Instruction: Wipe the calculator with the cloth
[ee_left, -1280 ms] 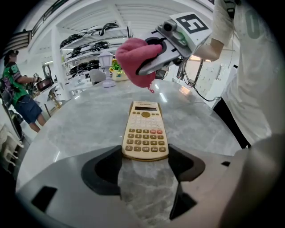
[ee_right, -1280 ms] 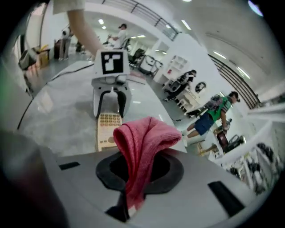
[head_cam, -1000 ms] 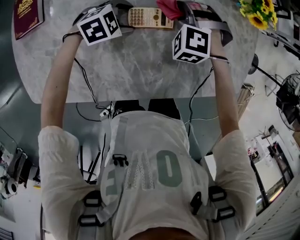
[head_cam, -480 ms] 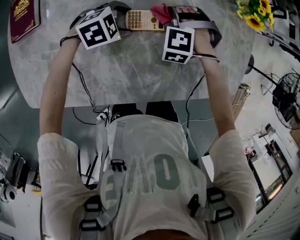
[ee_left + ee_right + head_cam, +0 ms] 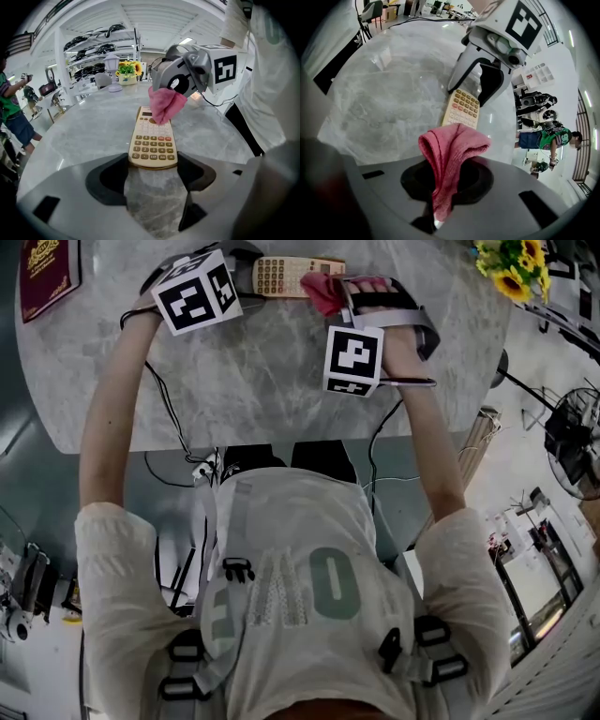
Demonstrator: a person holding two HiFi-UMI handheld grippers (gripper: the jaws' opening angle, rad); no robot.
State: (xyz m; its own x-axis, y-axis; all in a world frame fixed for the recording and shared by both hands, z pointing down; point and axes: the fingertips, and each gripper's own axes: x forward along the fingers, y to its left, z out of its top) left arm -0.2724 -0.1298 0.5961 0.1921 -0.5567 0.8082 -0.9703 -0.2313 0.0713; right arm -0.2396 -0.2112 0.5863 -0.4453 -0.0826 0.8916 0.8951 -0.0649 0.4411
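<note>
Marble surface (image 5: 281, 381): left claw (image 5: 153, 163) clamps the calculator (image 5: 152, 140), right claw (image 5: 447, 180) pinching the cloth (image 5: 452, 145) just slid it onto the display end, so wiping's started.

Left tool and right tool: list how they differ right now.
The left tool grips the calculator across its keypad end; the right tool pinches a pink cloth. The left tool's jaws stand wide, on the calculator's sides; the right tool's are nearly together on the cloth's fold. The left tool sits low at the table; the right tool hangs its cloth over the display end. Both slant downward.
</note>
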